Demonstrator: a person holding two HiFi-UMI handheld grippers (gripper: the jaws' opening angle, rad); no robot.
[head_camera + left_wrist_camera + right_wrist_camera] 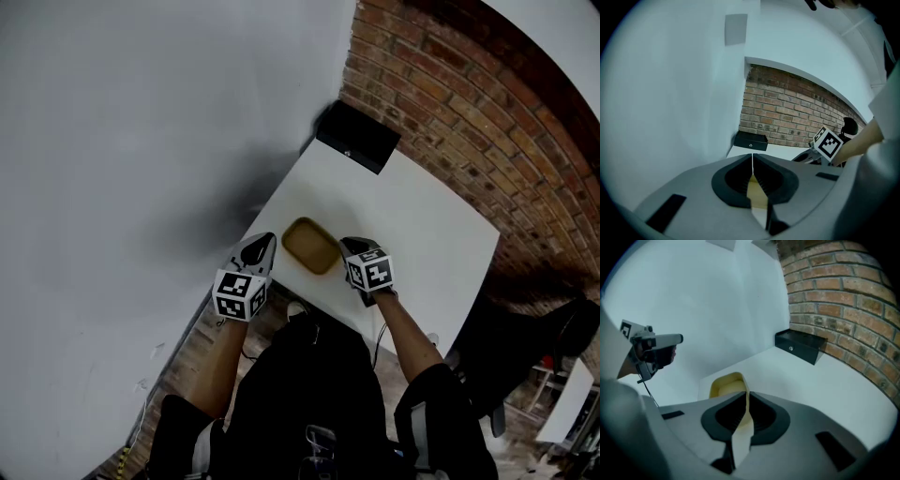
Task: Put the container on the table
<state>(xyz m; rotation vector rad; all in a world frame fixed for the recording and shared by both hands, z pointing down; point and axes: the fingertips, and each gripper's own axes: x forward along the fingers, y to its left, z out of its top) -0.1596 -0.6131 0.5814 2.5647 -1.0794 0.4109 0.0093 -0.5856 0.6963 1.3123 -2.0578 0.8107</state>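
White wall and a brick wall (pixel 450 84) frame the white table (pixel 422 225), with a black box (pixel 356 136) at its far end in the upper centre of the frame. The yellow container (pixel 311 246) sits at the table's near edge, its long axis running upper left to lower right. It lies between the left gripper (pixel 262 246) and right gripper (pixel 352 247), about equally near; each seems pinched narrow on its rim, so letting go looks next.

A flat black box (pixel 356 137) sat in the corner where the plain white wall (pixel 141 141) met the red brick wall (pixel 469 103) — its long side close against the brick. A small grey square plate (pixel 736 28) was fixed high on the white wall. Wooden plank floor (pixel 202 352) showed below.
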